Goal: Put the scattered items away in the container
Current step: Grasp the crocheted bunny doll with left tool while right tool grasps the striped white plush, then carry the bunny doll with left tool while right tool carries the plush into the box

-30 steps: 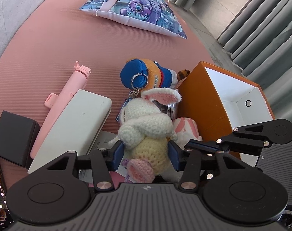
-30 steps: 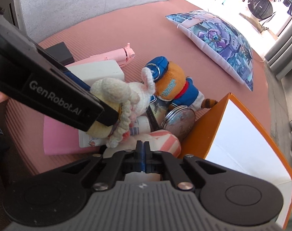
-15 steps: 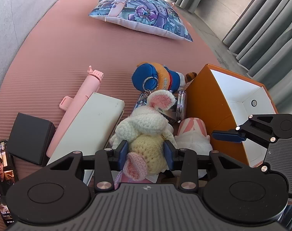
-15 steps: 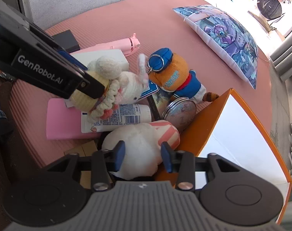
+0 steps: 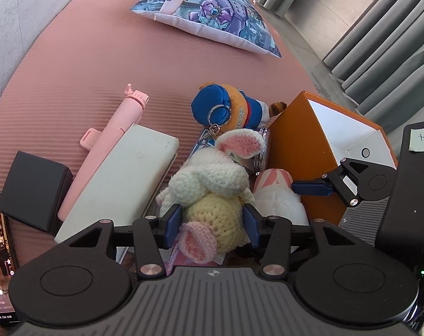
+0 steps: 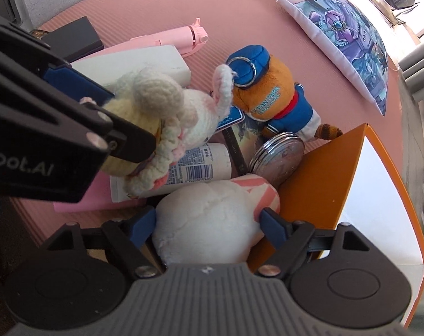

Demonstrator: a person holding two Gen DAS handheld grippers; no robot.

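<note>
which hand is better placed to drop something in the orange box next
Left. The left gripper already clamps the crochet bunny beside the orange box; the right gripper, just opened, only straddles the white plush.

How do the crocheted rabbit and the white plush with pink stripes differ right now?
The crocheted rabbit is knitted cream and yellow yarn; the white plush is smooth fleece. The left gripper grips the rabbit, lifted; the plush lies beside the orange box, between the right gripper's just-opened jaws. Both are soft toys.

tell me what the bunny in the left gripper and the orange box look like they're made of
Bunny: crocheted yarn, matte cream, yellow and pink; the looped stitches show. Orange box: likely stiff paperboard, smooth orange outside, white inside, with thin flat walls and crisp folded corners.
</note>
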